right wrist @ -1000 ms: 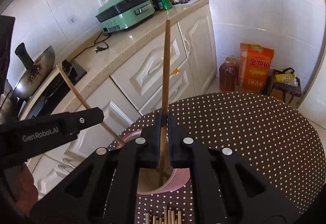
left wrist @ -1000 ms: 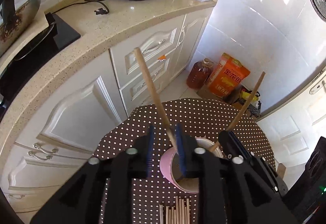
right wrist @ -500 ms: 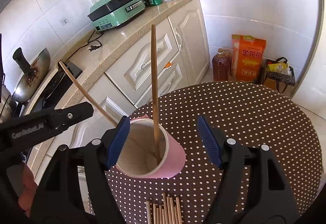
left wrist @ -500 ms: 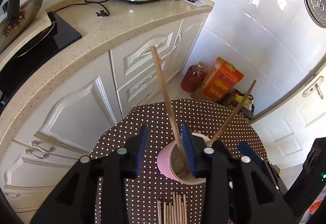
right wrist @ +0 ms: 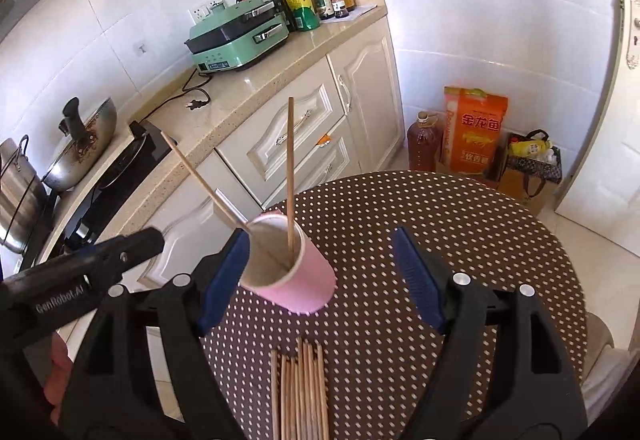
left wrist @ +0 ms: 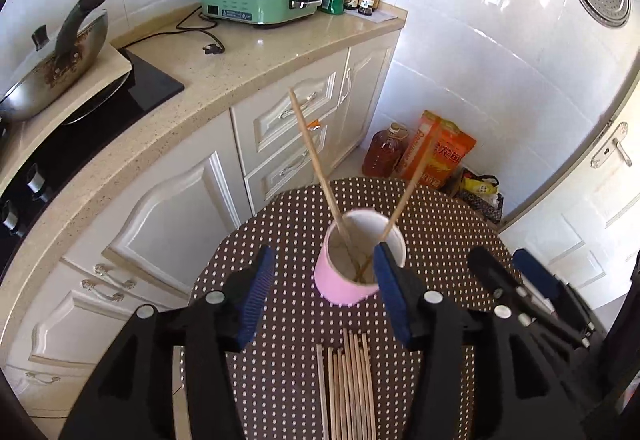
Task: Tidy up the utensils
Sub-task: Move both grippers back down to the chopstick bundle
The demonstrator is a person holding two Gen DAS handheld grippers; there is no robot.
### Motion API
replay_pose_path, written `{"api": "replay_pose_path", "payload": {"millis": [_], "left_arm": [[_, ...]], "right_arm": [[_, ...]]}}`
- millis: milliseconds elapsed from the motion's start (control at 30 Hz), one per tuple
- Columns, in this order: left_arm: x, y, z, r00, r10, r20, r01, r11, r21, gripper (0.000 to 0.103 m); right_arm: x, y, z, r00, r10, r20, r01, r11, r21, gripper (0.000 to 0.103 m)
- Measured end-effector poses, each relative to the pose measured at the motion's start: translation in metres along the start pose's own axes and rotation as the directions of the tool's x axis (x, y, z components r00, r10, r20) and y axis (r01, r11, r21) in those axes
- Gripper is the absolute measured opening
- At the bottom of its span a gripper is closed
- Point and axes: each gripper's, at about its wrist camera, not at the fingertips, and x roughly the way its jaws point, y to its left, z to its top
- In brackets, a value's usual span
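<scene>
The round desk [left wrist: 440, 224] with the brown dotted cloth is cut off at the lower frame edge. On it stands a pink paper cup [left wrist: 340, 286] holding two wooden chopsticks [left wrist: 316, 164]; before the cup, a bundle of wooden chopsticks [left wrist: 348, 388] is partly cut off. The left gripper [left wrist: 324, 294] and right gripper [right wrist: 320, 276] have just been opening, jaws wide, gripping nothing.

The chopsticks [left wrist: 348, 384] look like plain matt wood. The pink cup [left wrist: 352, 272] seems smooth paper or plastic. The table cover [right wrist: 440, 240] looks like dotted cloth. The wall tiles [left wrist: 480, 60] are glossy, the wok [left wrist: 56, 68] is shiny metal.
</scene>
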Motion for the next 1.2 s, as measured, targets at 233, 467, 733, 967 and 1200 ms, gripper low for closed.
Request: {"api": "replay_pose_path", "payload": {"millis": [233, 467, 733, 967, 1200], "left_arm": [[-0.018, 0.008, -0.053, 0.996, 0.075, -0.056, -0.075, 0.997, -0.001, 0.053], [-0.019, 0.014, -0.101, 0.984, 0.12, -0.13, -0.121, 0.993, 0.0, 0.053], [0.007, 0.013, -0.158, 0.955, 0.165, -0.248, -0.166, 0.986, 0.018, 0.053], [0.034, 0.013, -0.193, 0.926, 0.164, -0.339, -0.156, 0.986, 0.052, 0.053], [0.046, 0.017, -0.21, 0.922, 0.167, -0.35, -0.161, 0.986, 0.048, 0.053]], "right_arm": [[-0.032, -0.009, -0.025, 0.999, 0.01, -0.033, -0.011, 1.0, -0.023, 0.08], [-0.031, -0.017, -0.064, 0.99, -0.004, -0.144, -0.004, 0.999, -0.053, 0.082], [-0.011, -0.026, -0.111, 0.957, -0.029, -0.288, 0.01, 0.998, -0.067, 0.082], [0.014, -0.02, -0.146, 0.908, -0.066, -0.413, 0.02, 0.993, -0.116, 0.082], [0.032, -0.011, -0.168, 0.891, -0.09, -0.444, 0.026, 0.989, -0.147, 0.082]]}}
